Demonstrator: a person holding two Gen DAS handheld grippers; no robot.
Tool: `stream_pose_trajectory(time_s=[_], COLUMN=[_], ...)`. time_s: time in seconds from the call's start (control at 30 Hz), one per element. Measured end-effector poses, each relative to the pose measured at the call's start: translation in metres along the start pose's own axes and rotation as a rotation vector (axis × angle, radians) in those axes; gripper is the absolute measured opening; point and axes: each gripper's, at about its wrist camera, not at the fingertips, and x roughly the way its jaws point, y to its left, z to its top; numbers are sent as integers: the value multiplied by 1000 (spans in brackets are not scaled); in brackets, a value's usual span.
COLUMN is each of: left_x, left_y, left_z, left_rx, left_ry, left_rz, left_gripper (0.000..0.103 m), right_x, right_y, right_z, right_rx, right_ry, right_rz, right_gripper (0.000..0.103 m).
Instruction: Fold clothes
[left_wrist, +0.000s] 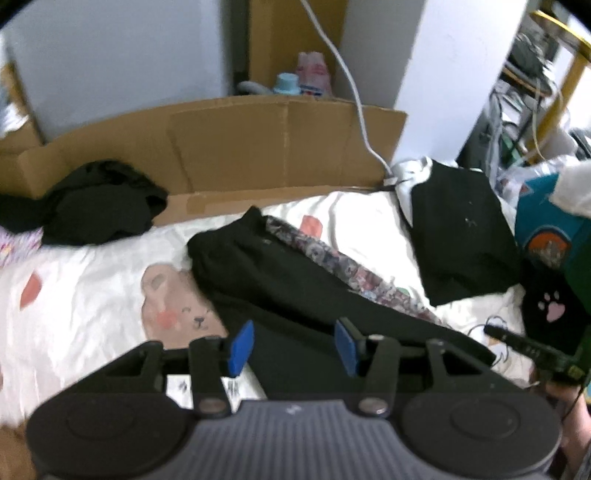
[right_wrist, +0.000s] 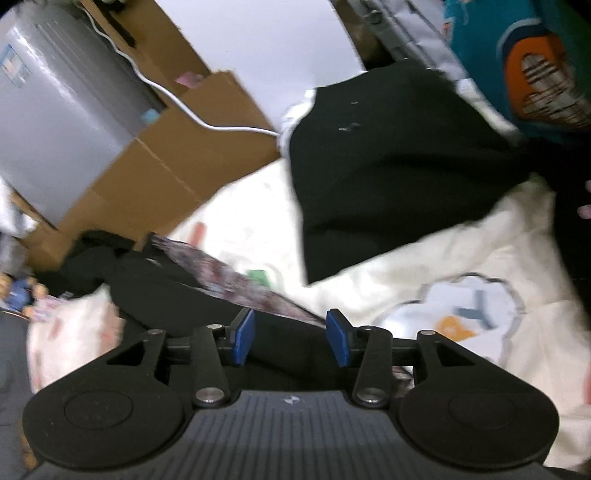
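Observation:
A long black garment (left_wrist: 280, 280) with a patterned strip (left_wrist: 332, 262) along one edge lies stretched across the white bedsheet (left_wrist: 92, 295). My left gripper (left_wrist: 293, 347) hovers over its near end, blue pads (left_wrist: 242, 349) apart and not pressing the cloth. In the right wrist view the same garment (right_wrist: 166, 291) and its patterned strip (right_wrist: 229, 280) run to the left. My right gripper (right_wrist: 291, 341) is open just above its end. A folded black garment (left_wrist: 461, 236) (right_wrist: 388, 177) rests at the far right of the sheet. A crumpled black pile (left_wrist: 99, 203) sits at the far left.
Flattened cardboard (left_wrist: 240, 140) lines the far edge of the bed, with a white cable (left_wrist: 354, 92) draped over it. A teal box (left_wrist: 550, 236) (right_wrist: 517, 55) and a black item with a pink paw print (left_wrist: 550, 306) crowd the right side. A grey appliance (right_wrist: 62, 110) stands behind.

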Motion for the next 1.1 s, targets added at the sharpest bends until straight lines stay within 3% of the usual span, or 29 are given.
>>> stream_pose_trajectory(time_s=[0.07,0.2,0.37,0.47,0.67,0.77,1.1], left_x=[14,42,63,81,128,144,219], left_y=[8,27,42,56,89,95,86], left_z=[8,17,26,30,35,39,65], left_rx=[-3,-14,91,97,82,92,143], left_ry=[-9,-52,-144,-162,-160,-149,-101], left_rz=[-24,-60,-98,-103,-29,-43,-36], left_gripper=[52,53,55,56,56,56,63], right_x=[5,36,72,93,143,162,193], right_y=[9,31,57,69,97,105,88], right_z=[0,1,2,3,7,5,1], right_rx=[-16,-40,-118,-152,-248,-285,-303], right_ry=[-44,-44,-52,-51,-29,-10,112], right_rz=[33,85,93,109,194,212,130], right_gripper=[49,49,49,49,49,49,49])
